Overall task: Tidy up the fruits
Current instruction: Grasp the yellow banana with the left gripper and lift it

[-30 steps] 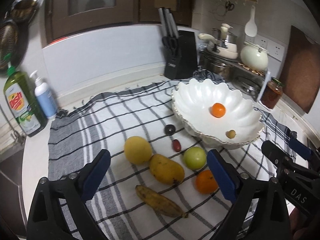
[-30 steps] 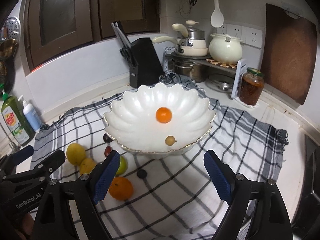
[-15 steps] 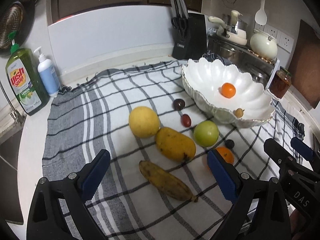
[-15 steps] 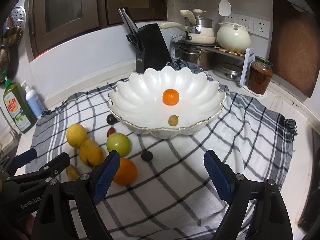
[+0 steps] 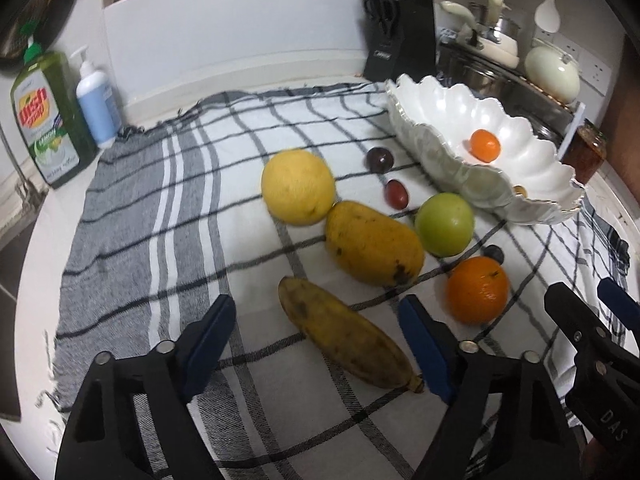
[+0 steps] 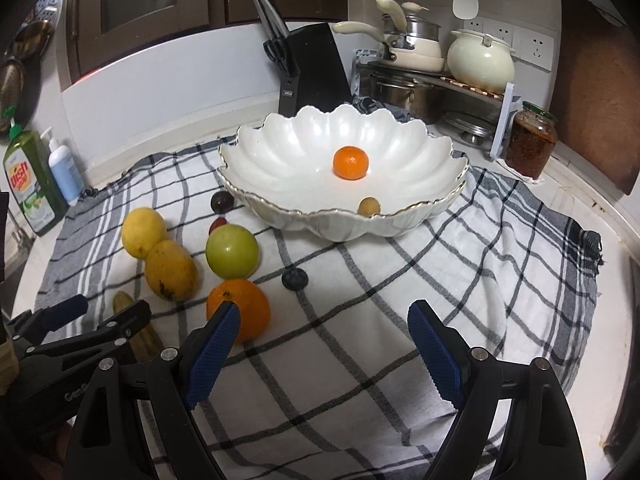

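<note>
A white scalloped bowl holds a small tangerine and a small tan fruit. On the checked cloth lie a yellow round fruit, a mango, a banana, a green apple, an orange, two dark red fruits and a dark berry. My left gripper is open, its jaws on either side of the banana. My right gripper is open and empty over the cloth, right of the orange.
A green dish soap bottle and a blue pump bottle stand at the back left. A black knife block, pots on a rack and a jar stand behind the bowl. The counter edge runs along the right.
My left gripper has moved down and forward, so the banana now lies between its jaws. My right gripper has moved closer to the cloth and the orange.
</note>
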